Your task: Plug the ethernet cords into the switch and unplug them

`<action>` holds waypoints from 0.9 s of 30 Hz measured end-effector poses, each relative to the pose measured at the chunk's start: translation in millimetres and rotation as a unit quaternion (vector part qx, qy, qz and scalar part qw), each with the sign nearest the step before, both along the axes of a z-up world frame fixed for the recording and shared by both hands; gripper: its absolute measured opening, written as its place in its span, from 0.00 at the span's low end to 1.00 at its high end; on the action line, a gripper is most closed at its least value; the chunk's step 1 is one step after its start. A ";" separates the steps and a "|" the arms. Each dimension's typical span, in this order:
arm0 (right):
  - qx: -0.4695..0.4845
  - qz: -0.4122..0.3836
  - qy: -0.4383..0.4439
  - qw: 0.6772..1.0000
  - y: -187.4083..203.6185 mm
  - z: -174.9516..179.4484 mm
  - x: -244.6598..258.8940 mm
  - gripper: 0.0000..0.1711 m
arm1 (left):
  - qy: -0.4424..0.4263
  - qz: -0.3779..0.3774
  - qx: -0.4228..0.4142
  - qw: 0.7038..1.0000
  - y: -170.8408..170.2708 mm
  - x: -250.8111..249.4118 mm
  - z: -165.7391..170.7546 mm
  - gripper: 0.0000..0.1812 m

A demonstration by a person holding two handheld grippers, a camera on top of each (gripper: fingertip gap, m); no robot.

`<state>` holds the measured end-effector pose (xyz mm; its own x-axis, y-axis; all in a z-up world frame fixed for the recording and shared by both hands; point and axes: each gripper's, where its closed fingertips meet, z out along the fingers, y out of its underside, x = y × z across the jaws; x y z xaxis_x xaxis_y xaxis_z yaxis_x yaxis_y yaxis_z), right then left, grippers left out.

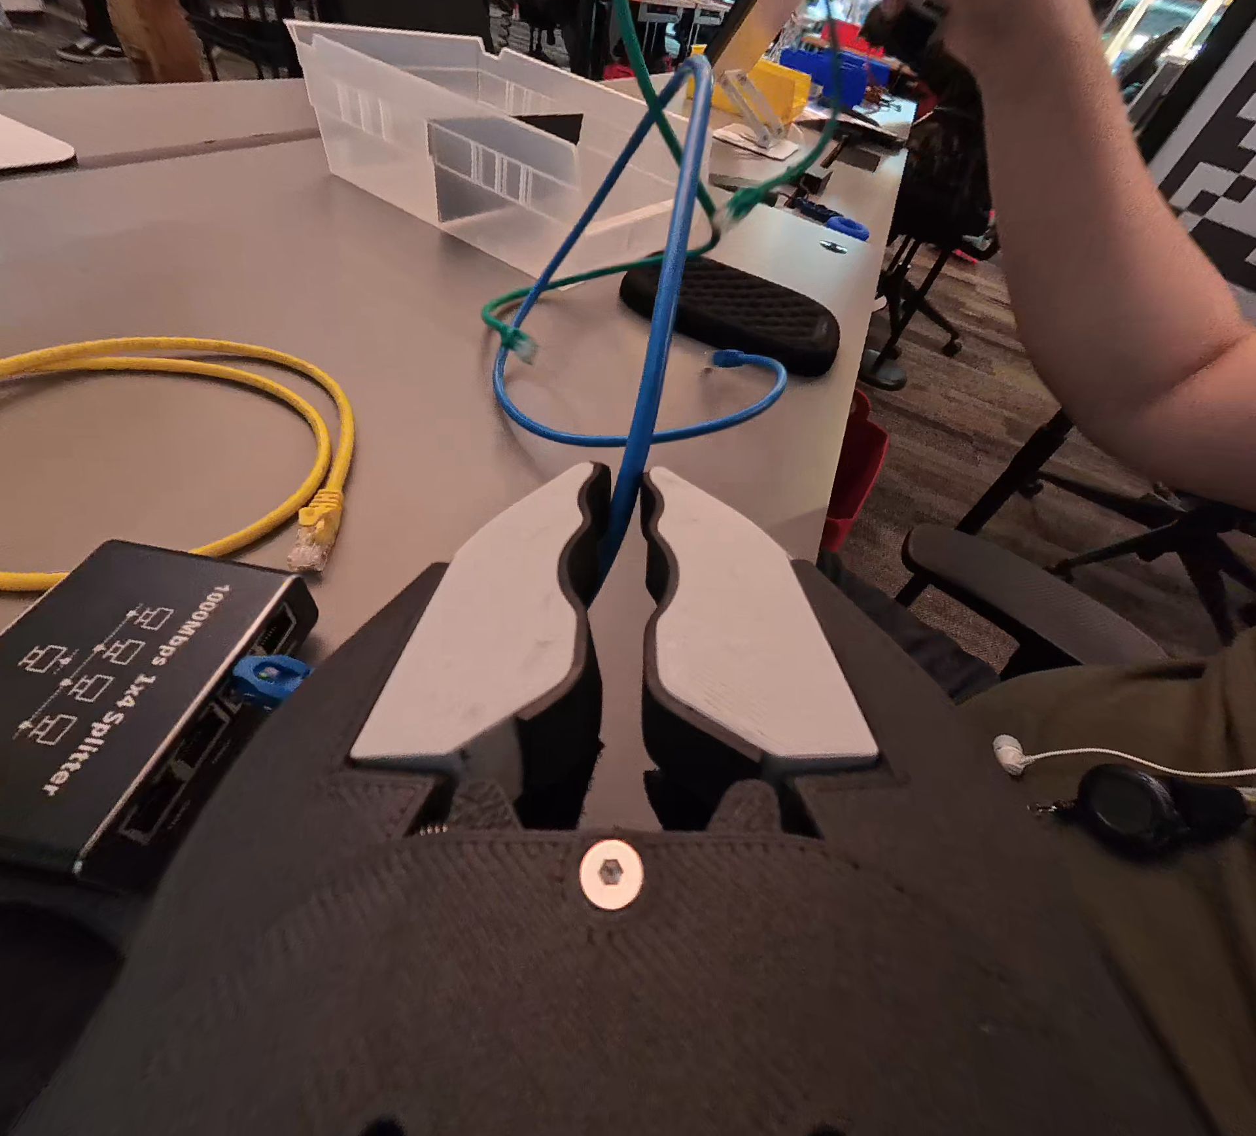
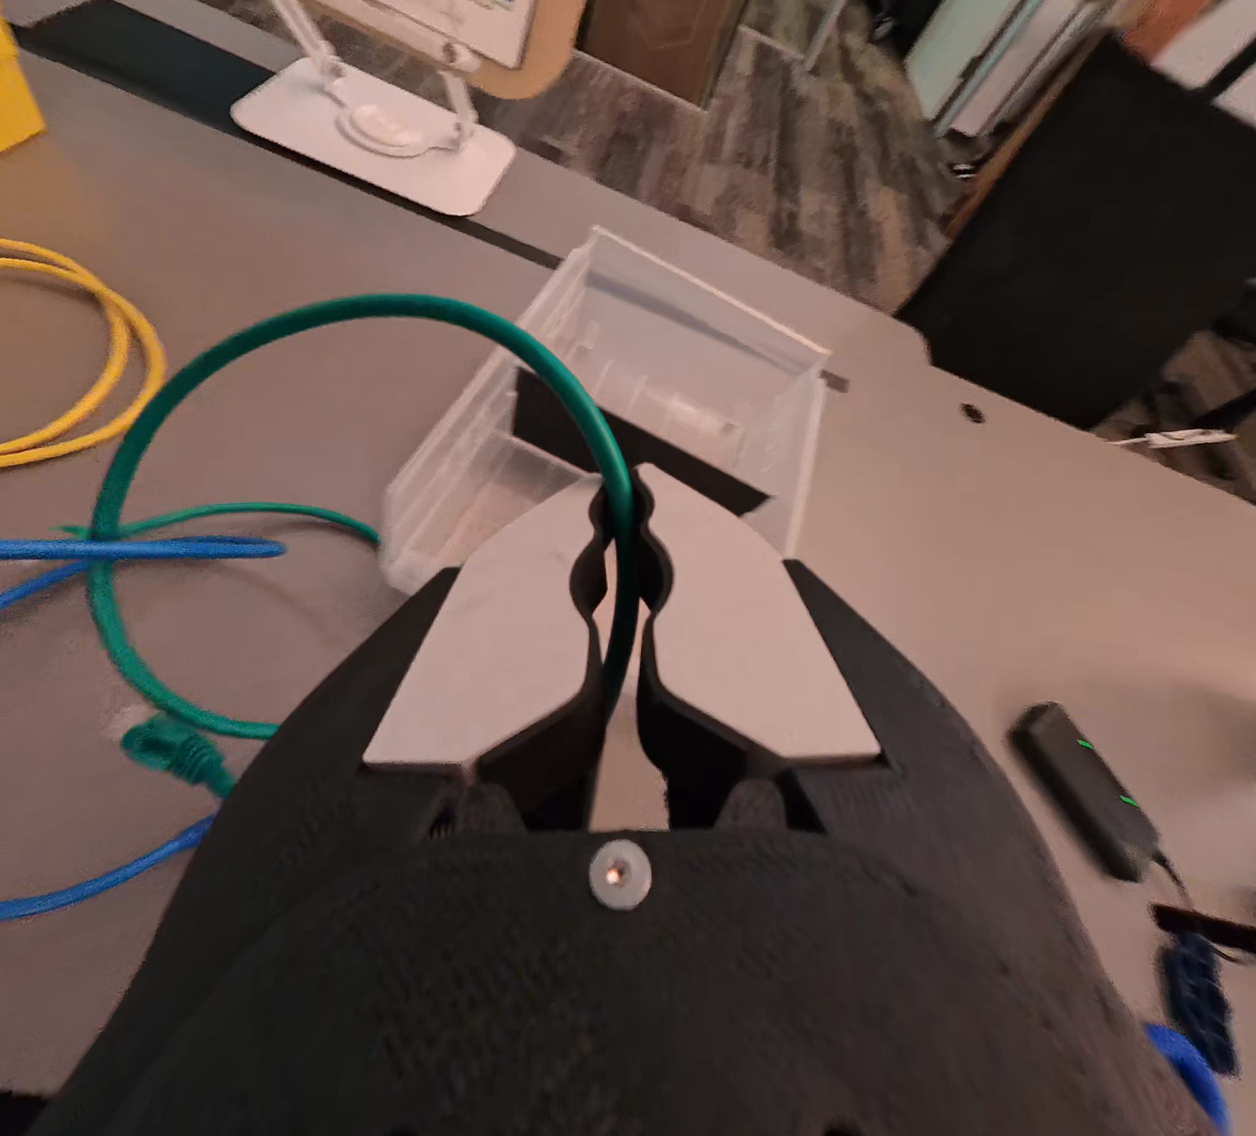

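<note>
I note a clear plastic bin (image 1: 476,151) standing on the grey desk (image 1: 204,260), open top, a divider inside. A black padded wrist rest (image 1: 734,311) lies near the desk's edge, to the right of the bin. In the right wrist view I see a white stand (image 2: 380,151) holding a framed sheet, and a small black device (image 2: 1087,787) with green lights.

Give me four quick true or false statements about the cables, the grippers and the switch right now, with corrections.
1. The left hand-held gripper grips the blue cable. True.
2. The right hand-held gripper grips the yellow cable. False: it grips the green cable; the yellow one lies loose on the table.
3. A blue plug sits in the switch. True.
4. The clear bin holds cables. False: none show in it.
</note>
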<state>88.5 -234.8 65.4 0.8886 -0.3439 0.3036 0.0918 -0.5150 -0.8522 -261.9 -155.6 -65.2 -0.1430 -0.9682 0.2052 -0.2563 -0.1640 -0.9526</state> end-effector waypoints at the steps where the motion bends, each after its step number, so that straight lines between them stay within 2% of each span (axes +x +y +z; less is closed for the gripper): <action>1: -0.002 -0.013 -0.013 1.000 -5.4 6.3 7.7 0.03 | 0.001 0.002 -0.002 1.000 0.4 0.1 -1.0 0.04; 5: 0.011 -0.031 0.011 0.999 -20.9 23.8 29.5 0.02 | 0.002 0.000 -0.013 1.000 0.9 -0.7 -3.5 0.04; 7: 0.007 -0.004 0.034 0.999 -19.8 22.0 23.5 0.02 | 0.013 -0.003 -0.013 1.000 -0.1 -0.4 -8.5 0.04; 10: -0.022 -0.042 -0.005 0.999 -32.3 16.1 38.1 0.02 | 0.018 0.007 -0.004 1.000 1.9 -0.8 -11.6 0.04; 14: -0.014 -0.053 0.025 0.998 -41.7 5.9 51.9 0.02 | 0.026 0.011 0.003 1.000 2.3 -2.8 -12.6 0.04; 17: -0.009 -0.069 0.027 0.997 -53.2 13.8 68.8 0.02 | 0.035 0.010 0.009 0.999 0.8 -4.3 -15.1 0.04; 21: 0.000 -0.094 0.010 0.996 -70.6 58.3 96.1 0.02 | 0.044 0.010 0.017 0.999 -2.1 -2.9 -19.6 0.04; 27: 0.021 -0.091 0.011 0.996 -84.7 163.2 111.3 0.02 | 0.050 0.014 0.032 0.998 -5.0 2.1 -26.2 0.04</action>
<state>199.8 -319.5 228.6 0.8166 -0.5118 0.2670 -0.0191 -0.4861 -0.8737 -259.7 -160.7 -91.4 -0.0971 -0.9832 0.1543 -0.3468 -0.1118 -0.9312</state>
